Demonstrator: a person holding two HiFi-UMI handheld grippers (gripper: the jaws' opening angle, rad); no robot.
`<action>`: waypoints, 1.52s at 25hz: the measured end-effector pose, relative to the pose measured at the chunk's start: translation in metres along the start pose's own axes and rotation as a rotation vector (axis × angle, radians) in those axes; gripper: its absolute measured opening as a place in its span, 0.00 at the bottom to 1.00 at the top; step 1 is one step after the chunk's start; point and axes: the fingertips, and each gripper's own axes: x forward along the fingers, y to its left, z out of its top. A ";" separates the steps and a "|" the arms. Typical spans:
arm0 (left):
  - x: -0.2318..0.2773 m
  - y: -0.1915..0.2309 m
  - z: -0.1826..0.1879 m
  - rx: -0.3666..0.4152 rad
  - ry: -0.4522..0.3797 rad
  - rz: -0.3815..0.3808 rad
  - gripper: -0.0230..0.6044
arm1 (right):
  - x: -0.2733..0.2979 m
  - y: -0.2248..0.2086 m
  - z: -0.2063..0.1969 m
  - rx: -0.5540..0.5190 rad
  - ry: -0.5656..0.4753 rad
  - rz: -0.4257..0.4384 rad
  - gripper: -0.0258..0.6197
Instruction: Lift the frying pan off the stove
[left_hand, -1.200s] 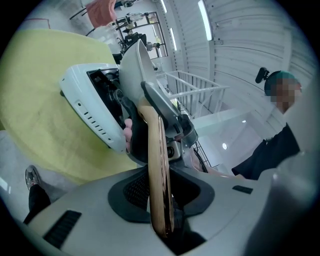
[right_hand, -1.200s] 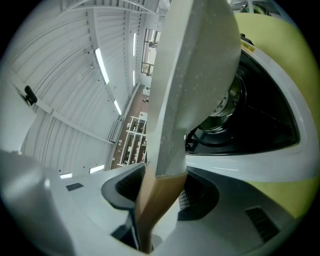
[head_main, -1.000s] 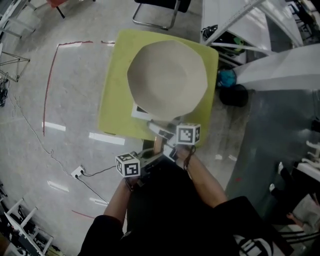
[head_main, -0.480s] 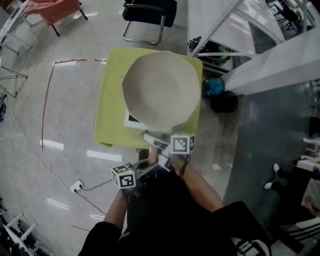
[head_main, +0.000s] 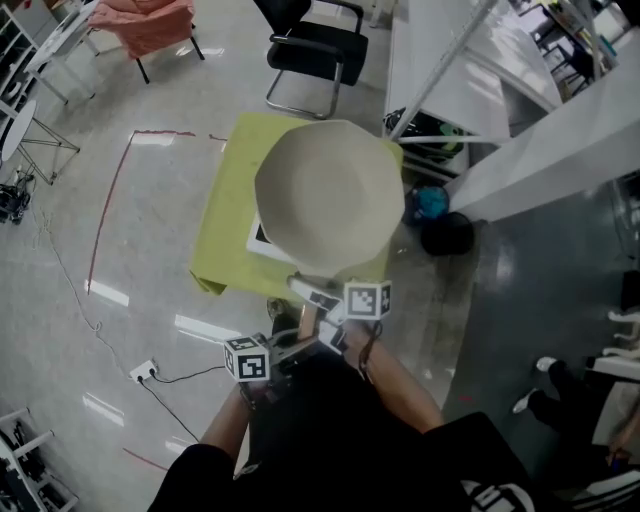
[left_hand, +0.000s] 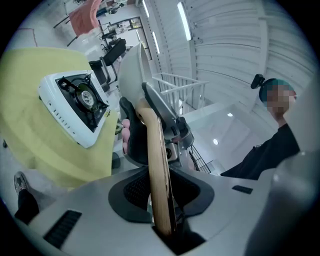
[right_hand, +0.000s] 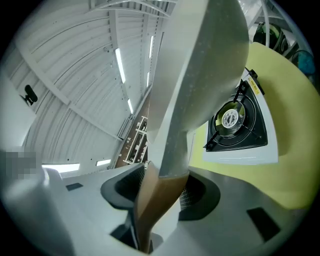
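1. Gripping from both sides, the two tongs share one thing: the light-brown wooden handle (head_main: 318, 322) of the large cream round frying pan (head_main: 330, 195).
2. The left gripper (head_main: 295, 345) is clenched on the wooden handle near its free end. In the left gripper view the handle runs upright between the dark pads, which stand only narrowly apart and press it on both sides.
3. The right gripper (head_main: 325, 305) sits at 1 o'clock from the left one, closer to the pan. Its jaws stand wider and are easing open. The handle, where the wood meets the grey metal neck, lies between them with the pads touching it on both sides.
4. The frying pan is held in the air at 12 o'clock from the grippers. In the head view its cream body covers most of the white square portable gas stove (head_main: 262, 236).
5. Both gripper views show the stove's black burner bare, with the pan raised clear of it and not touching.
6. The stove rests on a yellow-green square table (head_main: 222, 225); only its corner at 8 o'clock of the pan shows in the head view.
7. A black chair (head_main: 318, 48) stands on the floor at 12 o'clock beyond the table.
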 end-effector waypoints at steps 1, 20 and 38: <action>0.002 -0.003 -0.002 0.003 -0.003 0.000 0.25 | -0.003 0.002 -0.001 -0.006 0.002 0.004 0.36; 0.017 -0.034 -0.007 0.047 -0.013 0.026 0.25 | -0.028 0.027 0.000 -0.068 0.026 0.059 0.37; 0.007 -0.029 -0.007 0.038 -0.039 0.026 0.25 | -0.014 0.034 -0.012 0.052 0.034 0.111 0.38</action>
